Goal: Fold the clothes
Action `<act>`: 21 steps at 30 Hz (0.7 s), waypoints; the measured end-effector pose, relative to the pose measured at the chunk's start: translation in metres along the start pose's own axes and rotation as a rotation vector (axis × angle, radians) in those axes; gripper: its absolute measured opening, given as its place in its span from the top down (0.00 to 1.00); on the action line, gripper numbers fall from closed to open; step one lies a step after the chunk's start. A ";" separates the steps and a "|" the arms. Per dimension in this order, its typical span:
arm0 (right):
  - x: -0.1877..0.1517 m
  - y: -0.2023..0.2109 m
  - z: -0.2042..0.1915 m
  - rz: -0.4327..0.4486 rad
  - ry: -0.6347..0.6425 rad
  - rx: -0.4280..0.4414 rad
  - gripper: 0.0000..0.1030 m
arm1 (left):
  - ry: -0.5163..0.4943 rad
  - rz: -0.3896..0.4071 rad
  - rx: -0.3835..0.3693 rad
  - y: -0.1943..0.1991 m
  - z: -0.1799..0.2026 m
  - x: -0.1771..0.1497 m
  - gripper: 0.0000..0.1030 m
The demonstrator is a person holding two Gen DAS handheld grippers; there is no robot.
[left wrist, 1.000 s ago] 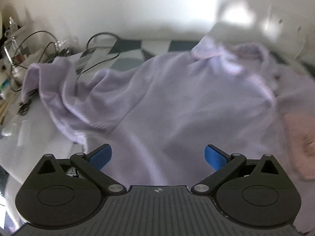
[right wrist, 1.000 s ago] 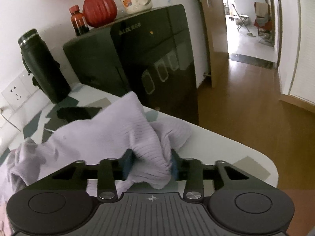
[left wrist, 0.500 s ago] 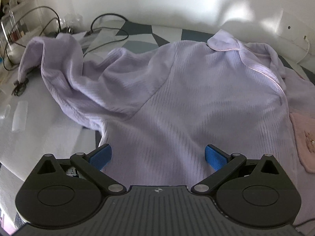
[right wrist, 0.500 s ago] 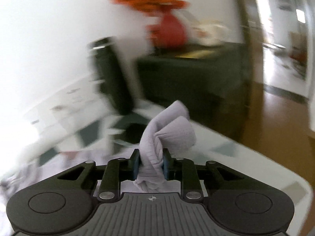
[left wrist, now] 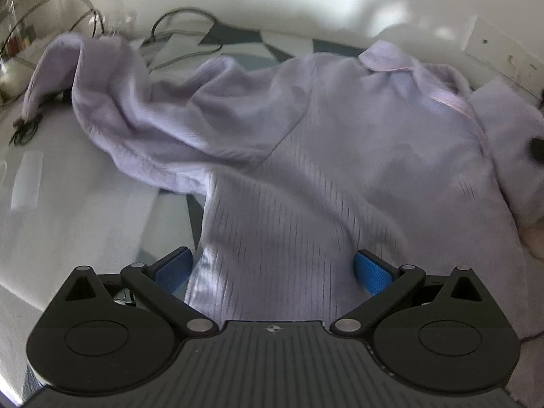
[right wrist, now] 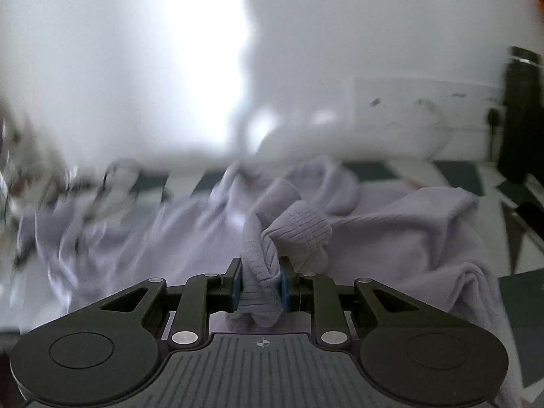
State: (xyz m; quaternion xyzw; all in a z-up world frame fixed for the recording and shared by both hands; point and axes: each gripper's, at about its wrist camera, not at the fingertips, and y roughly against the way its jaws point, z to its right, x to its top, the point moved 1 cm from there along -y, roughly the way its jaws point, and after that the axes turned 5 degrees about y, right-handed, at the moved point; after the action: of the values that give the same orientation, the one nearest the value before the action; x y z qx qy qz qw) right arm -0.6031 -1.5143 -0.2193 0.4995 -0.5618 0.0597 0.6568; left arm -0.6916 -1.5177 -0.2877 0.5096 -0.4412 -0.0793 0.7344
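The lilac sweater (left wrist: pixel 340 156) lies spread on the desk (left wrist: pixel 68 204), collar toward the wall-side edge and hem toward the near edge. Its long axis runs from near edge to wall edge.

The right tongs (right wrist: pixel 260 282) are clamped on the cuff (right wrist: pixel 292 234) of one sleeve, which bunches up between the pads. From these tongs the sweater's body lies ahead and to the left, so the held sleeve can be carried across the body toward the desk's left edge. This is the relation on which the coming fold depends.

The left tongs (left wrist: pixel 272 272) stand wide apart over the hem area, with the ribbed cloth passing between the blue pads (left wrist: pixel 175 267) but not pressed by them. They are the nearer tongs to the hem.

The other sleeve (left wrist: pixel 102 102) trails crumpled toward the far left corner, beside cables (left wrist: pixel 183 23).

Hard to make out: the right-wrist view is smeared, so the left half of the desk is unclear. A pinkish item at the right edge is cut off. The hem itself is hidden under the left tongs' body.
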 end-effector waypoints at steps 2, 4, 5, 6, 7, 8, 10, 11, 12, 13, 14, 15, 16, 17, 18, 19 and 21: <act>-0.004 -0.007 -0.006 -0.031 0.015 0.003 0.79 | -0.013 0.003 -0.002 0.000 0.000 -0.001 0.00; -0.006 -0.013 -0.010 -0.055 0.025 0.002 0.72 | -0.015 0.005 -0.003 -0.001 0.000 -0.001 0.00; -0.004 -0.014 -0.010 -0.061 0.026 -0.002 0.70 | -0.017 0.007 -0.002 -0.001 0.000 -0.001 0.00; -0.004 -0.012 -0.009 -0.056 0.024 -0.007 0.65 | -0.018 0.008 -0.001 -0.001 0.001 -0.001 0.00; -0.007 -0.006 -0.012 -0.048 0.023 -0.011 0.61 | -0.019 0.009 -0.001 -0.002 0.001 -0.001 0.00; -0.010 -0.001 -0.012 -0.041 0.021 -0.021 0.47 | -0.020 0.011 0.000 -0.002 0.001 -0.001 0.00; -0.014 0.006 -0.009 -0.026 0.014 -0.043 0.35 | -0.023 0.012 -0.001 -0.003 0.002 0.000 0.00; -0.016 0.009 -0.005 -0.015 0.008 -0.049 0.34 | -0.023 0.012 0.000 -0.003 0.002 0.000 0.00; -0.017 0.012 -0.002 -0.016 0.004 -0.054 0.31 | -0.023 0.013 0.001 -0.004 0.002 0.000 0.00; -0.018 0.015 0.001 -0.020 -0.004 -0.065 0.29 | -0.023 0.014 0.002 -0.004 0.002 0.000 0.00; -0.020 0.018 0.005 -0.022 -0.013 -0.081 0.27 | -0.020 0.013 0.004 -0.004 0.003 0.000 0.00; -0.023 0.021 0.009 -0.026 -0.021 -0.095 0.25 | -0.017 0.012 0.007 -0.004 0.003 0.001 0.00; -0.027 0.023 0.013 -0.035 -0.034 -0.110 0.24 | -0.013 0.010 0.010 -0.005 0.003 0.001 0.00; -0.031 0.026 0.018 -0.044 -0.048 -0.127 0.22 | -0.009 0.007 0.013 -0.005 0.004 0.002 0.00; -0.035 0.028 0.022 -0.055 -0.062 -0.140 0.18 | -0.007 0.002 0.016 -0.005 0.004 0.003 0.00; -0.038 0.031 0.026 -0.066 -0.076 -0.152 0.15 | -0.006 -0.003 0.018 -0.006 0.005 0.004 0.00; -0.044 0.037 0.035 -0.089 -0.104 -0.176 0.06 | -0.006 -0.008 0.019 -0.006 0.005 0.005 0.00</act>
State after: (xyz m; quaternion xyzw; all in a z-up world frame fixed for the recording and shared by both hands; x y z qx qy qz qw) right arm -0.6662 -1.5001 -0.2368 0.4667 -0.5755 -0.0452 0.6700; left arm -0.6902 -1.5267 -0.2890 0.5181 -0.4422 -0.0798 0.7278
